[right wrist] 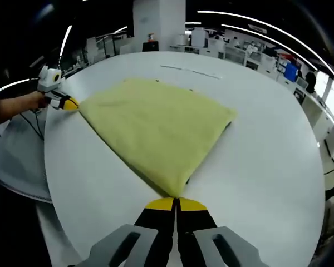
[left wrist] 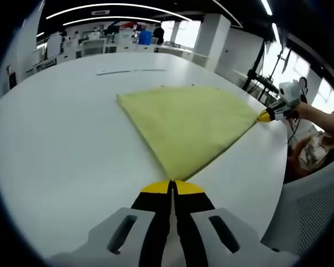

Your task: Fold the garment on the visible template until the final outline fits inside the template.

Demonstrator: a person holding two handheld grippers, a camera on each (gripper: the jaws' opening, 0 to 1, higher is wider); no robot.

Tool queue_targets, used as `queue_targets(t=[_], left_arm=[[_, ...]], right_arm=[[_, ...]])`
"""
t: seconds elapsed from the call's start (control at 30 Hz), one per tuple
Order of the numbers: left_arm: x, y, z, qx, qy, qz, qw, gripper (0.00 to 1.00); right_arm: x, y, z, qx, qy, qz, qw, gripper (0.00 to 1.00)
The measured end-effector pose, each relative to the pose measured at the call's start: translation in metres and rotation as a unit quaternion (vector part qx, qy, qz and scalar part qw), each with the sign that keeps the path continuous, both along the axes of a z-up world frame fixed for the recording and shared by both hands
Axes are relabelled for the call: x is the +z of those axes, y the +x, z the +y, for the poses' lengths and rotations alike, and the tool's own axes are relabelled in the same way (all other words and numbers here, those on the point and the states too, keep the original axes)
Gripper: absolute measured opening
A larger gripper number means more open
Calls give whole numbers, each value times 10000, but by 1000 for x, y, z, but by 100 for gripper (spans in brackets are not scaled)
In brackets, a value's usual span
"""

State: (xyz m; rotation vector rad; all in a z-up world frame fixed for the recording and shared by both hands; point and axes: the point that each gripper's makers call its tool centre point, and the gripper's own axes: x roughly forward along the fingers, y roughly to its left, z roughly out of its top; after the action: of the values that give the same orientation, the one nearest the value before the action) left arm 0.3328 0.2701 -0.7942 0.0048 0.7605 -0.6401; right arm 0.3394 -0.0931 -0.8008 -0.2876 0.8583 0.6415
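Observation:
A yellow-green garment (left wrist: 189,122) lies flat on the white table (left wrist: 61,150), folded into a rough triangle. My left gripper (left wrist: 172,184) is shut on its near corner, the yellow tips pressed together over the cloth. At the far right corner my right gripper (left wrist: 263,117) pinches the cloth, held by a person's hand (left wrist: 314,114). In the right gripper view the garment (right wrist: 156,125) spreads away from my right gripper (right wrist: 177,201), shut on its corner. The left gripper (right wrist: 72,104) grips the far left corner there. Thin line marks (left wrist: 131,71) lie on the table beyond the cloth.
The table's curved edge (left wrist: 278,183) runs close on the right, with a grey mesh chair (left wrist: 317,206) beside it. A grey chair seat (right wrist: 16,161) sits off the table edge. Desks and chairs (left wrist: 94,44) stand far behind. A thin line mark (right wrist: 192,71) lies on the table.

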Motion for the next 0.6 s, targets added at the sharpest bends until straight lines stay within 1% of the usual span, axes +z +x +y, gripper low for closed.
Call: queue_targets(t=[0.2, 0.33, 0.4, 0.47, 0.57, 0.6], left_arm=[[-1, 0, 0, 73, -15, 42, 10000, 0], [-1, 0, 0, 150, -37, 76, 9999, 0], [0, -1, 0, 236, -102, 95, 9996, 1], [1, 1, 1, 298, -126, 74, 9994, 4], [5, 2, 0, 360, -154, -4, 9992, 13], [8, 3, 0, 401, -196, -32, 9990, 18]], right_arm=[[0, 0, 1, 4, 24, 22, 10000, 0], [0, 2, -1, -185, 138, 89, 9997, 0], [3, 2, 1, -174, 186, 58, 9997, 1], [5, 2, 3, -226, 275, 57, 9993, 8], [12, 3, 10, -303, 514, 18, 9982, 19], [14, 4, 11, -304, 559, 3, 9980, 21]])
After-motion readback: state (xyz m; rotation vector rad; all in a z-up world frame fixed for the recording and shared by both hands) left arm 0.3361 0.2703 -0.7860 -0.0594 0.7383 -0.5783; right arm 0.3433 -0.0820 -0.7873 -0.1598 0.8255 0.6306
